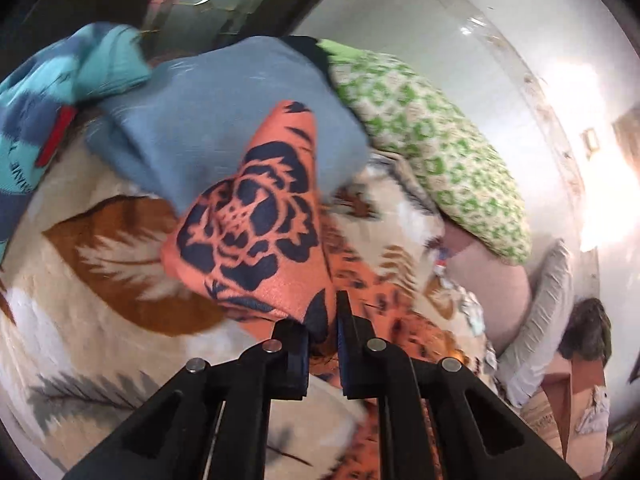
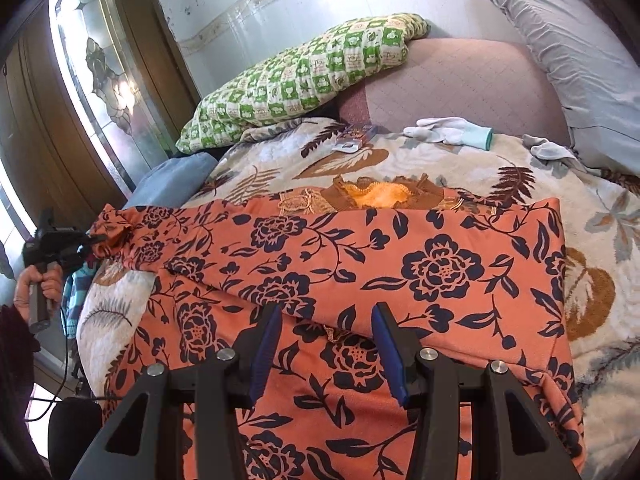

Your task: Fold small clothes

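Orange garment with navy rose print (image 2: 360, 272), spread across the leaf-patterned bed, folded lengthwise into a long band over its lower layer, left end bunched and lifted off the bedding, an orange-brown frilled neckline showing at its far edge.

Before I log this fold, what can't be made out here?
- Left wrist view: fabric pinched in the left claw hides its tips; the orange floral garment is motion-blurred.
- Right wrist view: the garment's near hem is cut off behind the right claw; the small packet by the green checked pillow is too small to read.
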Demonstrator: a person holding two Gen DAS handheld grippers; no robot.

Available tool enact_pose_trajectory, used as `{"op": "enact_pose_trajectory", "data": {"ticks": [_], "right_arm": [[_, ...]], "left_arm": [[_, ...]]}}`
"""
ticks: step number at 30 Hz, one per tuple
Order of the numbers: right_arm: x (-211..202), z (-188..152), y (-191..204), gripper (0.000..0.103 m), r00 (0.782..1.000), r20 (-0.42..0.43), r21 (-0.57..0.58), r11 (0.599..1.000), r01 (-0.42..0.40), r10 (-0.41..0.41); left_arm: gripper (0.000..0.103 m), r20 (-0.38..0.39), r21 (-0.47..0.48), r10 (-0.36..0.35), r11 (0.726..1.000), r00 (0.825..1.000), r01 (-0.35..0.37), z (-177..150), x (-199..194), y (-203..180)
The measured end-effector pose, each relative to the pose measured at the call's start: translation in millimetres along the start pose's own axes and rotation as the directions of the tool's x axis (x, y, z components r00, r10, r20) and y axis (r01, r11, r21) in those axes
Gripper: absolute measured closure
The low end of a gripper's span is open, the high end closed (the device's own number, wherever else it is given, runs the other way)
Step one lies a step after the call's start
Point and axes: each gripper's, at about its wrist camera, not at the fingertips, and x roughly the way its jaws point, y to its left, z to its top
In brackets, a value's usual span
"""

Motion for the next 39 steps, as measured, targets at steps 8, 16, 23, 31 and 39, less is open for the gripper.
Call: {"op": "enact_pose_trajectory", "data": {"ticks": [8,16,23,31,39], "right_arm": [[-24.0,15.2,-33.9,0.053,0.995,0.083,0.138,0.99,0.038,-0.049],[-63.4,19.4,-128.1,0.052,0.98,0.131,0.467,0.881,0.073,-0.151],[-97.9,2.6,-213.6,0.052,0.97,0.153,0.695,0.718,0.031,-0.191],[-88.1,-1.5,-236.6,0.043,0.989,0.136,0.734,0.677,-0.064,-0.054],[-34.1,10.4,-187.2,0.042,0.995,0.034,0.633,0.769,-0.092,0.091]], "left_arm": [[0.092,-0.15,0.175,-0.171,0.965,0.974,0.197,-63.7,21.3,-157.4],[0.092,-0.413,0.284,-0.213,0.894,0.885,0.347,-193.0,120.6,-310.5],[0.084,-0.581,0.287,-0.111,0.899,0.806,0.331,-307.2,206.5,-363.8],[0.06,-0.652,0.353,-0.076,0.85,0.754,0.39,-328.2,179.2,-350.8],[0.04,-0.369,0.516,0.0,0.832,0.929,0.205,-230.6,110.3,-278.7]]}}
